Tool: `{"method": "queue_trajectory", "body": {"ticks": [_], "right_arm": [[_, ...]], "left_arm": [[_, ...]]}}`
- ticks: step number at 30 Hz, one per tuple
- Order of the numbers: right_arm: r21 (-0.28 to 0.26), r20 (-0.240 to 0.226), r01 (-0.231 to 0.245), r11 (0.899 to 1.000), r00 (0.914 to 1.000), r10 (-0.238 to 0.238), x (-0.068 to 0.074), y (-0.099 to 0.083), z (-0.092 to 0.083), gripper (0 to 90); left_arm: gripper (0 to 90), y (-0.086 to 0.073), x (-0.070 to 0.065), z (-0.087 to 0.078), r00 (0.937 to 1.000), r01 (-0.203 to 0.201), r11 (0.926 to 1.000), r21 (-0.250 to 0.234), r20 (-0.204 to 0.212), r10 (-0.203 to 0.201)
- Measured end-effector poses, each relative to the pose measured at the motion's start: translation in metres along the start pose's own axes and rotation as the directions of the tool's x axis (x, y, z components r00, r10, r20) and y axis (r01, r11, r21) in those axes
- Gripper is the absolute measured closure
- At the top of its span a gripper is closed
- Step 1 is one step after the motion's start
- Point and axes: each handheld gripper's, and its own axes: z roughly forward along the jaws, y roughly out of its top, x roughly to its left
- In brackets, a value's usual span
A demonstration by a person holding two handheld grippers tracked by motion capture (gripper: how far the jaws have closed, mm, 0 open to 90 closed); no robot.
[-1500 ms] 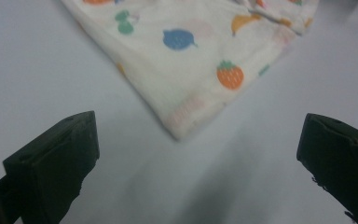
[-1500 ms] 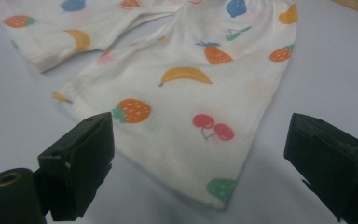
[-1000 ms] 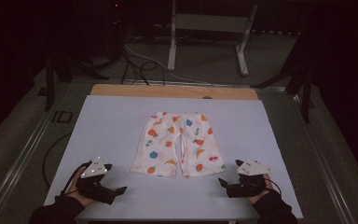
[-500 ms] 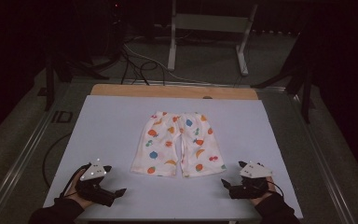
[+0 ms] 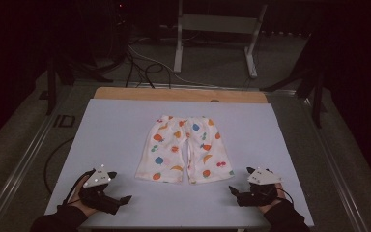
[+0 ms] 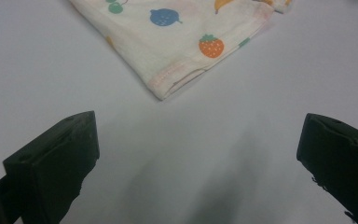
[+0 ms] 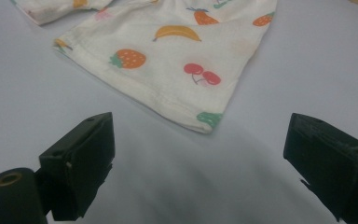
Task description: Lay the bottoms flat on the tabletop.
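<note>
high view: a pair of small white shorts (image 5: 185, 151) printed with fruit lies flat in the middle of a pale table (image 5: 101, 125), waistband at the far end, 2 leg hems toward the person. the left gripper (image 5: 118, 200) rests near the front left of the table, the right gripper (image 5: 233, 189) near the front right; both sit clear of the cloth.

left gripper view: the 2 black jaws stand wide apart and empty. a hem corner of the shorts (image 6: 177, 46) lies ahead of them, near but not touching.

right gripper view: jaws also wide and empty, with the other leg's hem corner (image 7: 207, 119) just ahead.

to do this well, each gripper should likely slide low along the table, straddle its hem corner, and close on both fabric layers together, so the lift stays even.
</note>
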Motion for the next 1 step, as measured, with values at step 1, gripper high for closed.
{"method": "queue_trajectory", "body": {"ticks": [1], "right_arm": [[0.001,0.001,-0.001,1.000,1.0000,0.001,0.0001,0.0003,-0.0005,9.1]], "left_arm": [[0.4,0.0003,-0.0001,0.0000,1.0000,0.002,1.0000,-0.002,-0.001,-0.002]]}}
